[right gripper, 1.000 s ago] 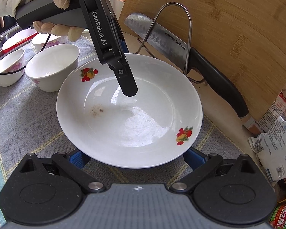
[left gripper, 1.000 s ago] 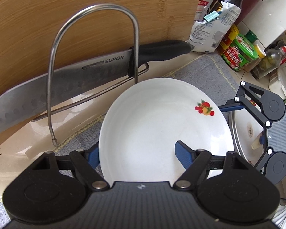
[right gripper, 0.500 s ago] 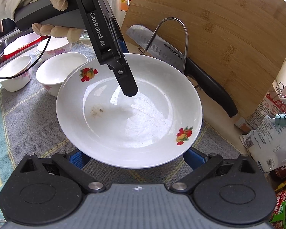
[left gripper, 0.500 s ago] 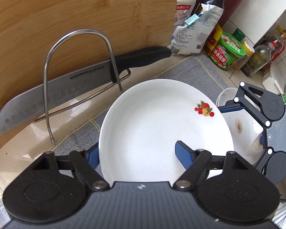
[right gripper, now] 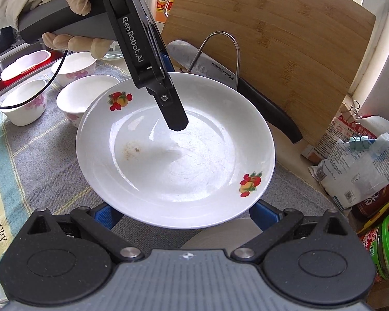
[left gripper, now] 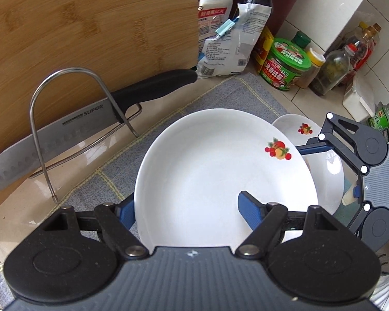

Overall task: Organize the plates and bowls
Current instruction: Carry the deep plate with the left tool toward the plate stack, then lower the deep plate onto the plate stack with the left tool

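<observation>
A white deep plate (left gripper: 215, 171) with fruit prints hangs lifted over the grey mat. My left gripper (left gripper: 186, 207) is shut on its rim: one finger lies inside the plate, the other behind the rim. In the right wrist view that plate (right gripper: 194, 176) shows a brown stain, and the left gripper's inner finger (right gripper: 172, 108) reaches into it. My right gripper (right gripper: 182, 213) has its jaws spread wide under the plate's near rim, pads hidden. A second fruit-print plate (left gripper: 321, 178) lies lower, under the right gripper (left gripper: 332, 171).
A knife (left gripper: 72, 127) rests in a wire rack (left gripper: 36, 129) against a bamboo cutting board (left gripper: 90, 31). Sauce jars and bottles (left gripper: 285, 64) and a clipped bag (left gripper: 228, 49) crowd the back right. Three white bowls (right gripper: 84, 98) stand left of the plate, near a sink (right gripper: 2, 62).
The plate and both grippers have risen and drifted right together, away from the knife rack and board. More of the second plate now shows beyond the held plate's right rim.
</observation>
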Action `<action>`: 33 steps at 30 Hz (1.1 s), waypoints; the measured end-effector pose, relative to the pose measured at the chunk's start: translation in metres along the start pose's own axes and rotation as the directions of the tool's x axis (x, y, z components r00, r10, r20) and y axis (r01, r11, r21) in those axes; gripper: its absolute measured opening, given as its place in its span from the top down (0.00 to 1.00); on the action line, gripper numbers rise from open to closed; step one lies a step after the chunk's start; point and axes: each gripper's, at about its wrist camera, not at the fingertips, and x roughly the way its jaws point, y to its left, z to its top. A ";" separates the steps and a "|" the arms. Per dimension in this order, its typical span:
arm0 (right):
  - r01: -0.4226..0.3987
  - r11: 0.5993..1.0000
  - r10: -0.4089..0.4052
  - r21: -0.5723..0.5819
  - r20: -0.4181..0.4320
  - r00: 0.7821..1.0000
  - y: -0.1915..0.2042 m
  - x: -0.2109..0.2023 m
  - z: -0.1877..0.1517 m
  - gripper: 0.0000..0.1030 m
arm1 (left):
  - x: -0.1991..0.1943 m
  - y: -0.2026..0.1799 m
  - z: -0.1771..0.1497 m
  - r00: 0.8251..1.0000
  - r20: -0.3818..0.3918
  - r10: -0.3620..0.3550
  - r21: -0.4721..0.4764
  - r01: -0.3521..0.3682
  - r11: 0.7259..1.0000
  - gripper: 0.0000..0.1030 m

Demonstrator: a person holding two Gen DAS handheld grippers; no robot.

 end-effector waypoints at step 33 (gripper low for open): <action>0.242 0.938 -0.222 0.246 -0.108 0.969 -0.002 -0.069 -0.085 0.00 | 0.060 -0.119 0.044 0.984 -0.099 -0.150 0.280 0.172 0.944 0.24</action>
